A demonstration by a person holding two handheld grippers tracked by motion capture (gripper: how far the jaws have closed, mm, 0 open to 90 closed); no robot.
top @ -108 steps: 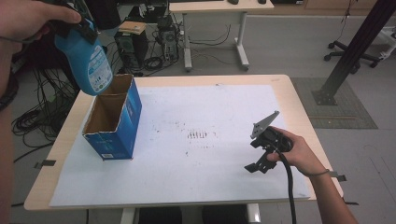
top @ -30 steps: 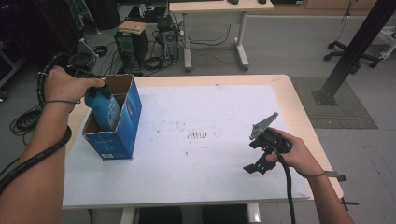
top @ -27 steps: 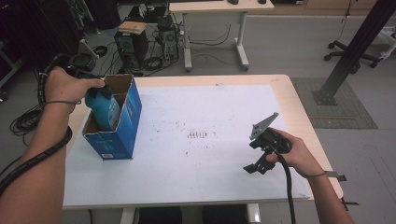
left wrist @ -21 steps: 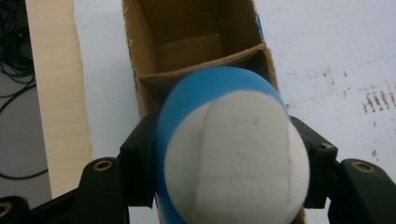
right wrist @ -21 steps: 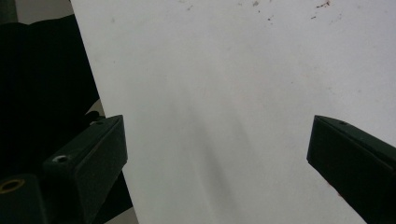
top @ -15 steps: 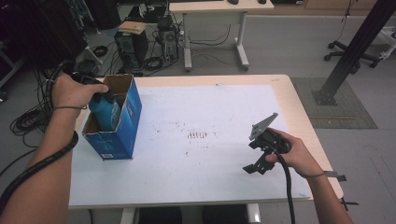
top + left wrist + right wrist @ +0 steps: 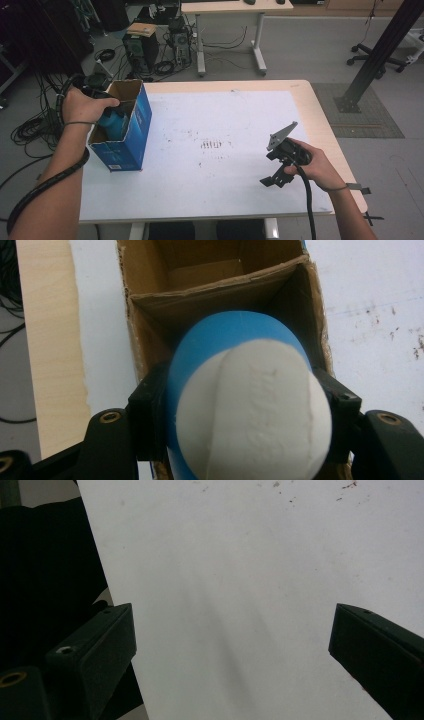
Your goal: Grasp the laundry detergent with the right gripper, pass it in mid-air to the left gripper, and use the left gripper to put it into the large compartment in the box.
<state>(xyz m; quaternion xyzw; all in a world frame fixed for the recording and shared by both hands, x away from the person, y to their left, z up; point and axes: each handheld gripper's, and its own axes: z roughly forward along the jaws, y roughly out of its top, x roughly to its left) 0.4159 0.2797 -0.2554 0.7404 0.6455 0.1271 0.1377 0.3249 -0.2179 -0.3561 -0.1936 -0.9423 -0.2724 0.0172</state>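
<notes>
Here the left gripper [image 7: 240, 405], clamping the blue bottle [image 7: 235, 370], could snag the box [image 7: 131, 131]'s cardboard divider [image 7: 210, 295]; right gripper [image 7: 235, 645] gapes empty.

Blue bottle [image 7: 235, 390] with white cap stands partway inside open blue carton [image 7: 131, 140].

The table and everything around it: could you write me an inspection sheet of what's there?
Surface: wooden table under a white sheet with small dark marks.
Job's things: blue bottle with white cap, partly inside an open blue cardboard box.
Clutter: nothing seen.
Grippers: left gripper clamped on the bottle; right gripper open, above the bare sheet.
Cables: one trails from each gripper along the forearm.
Surroundings: second desk, computer gear and loose cables on the floor, black post.
</notes>
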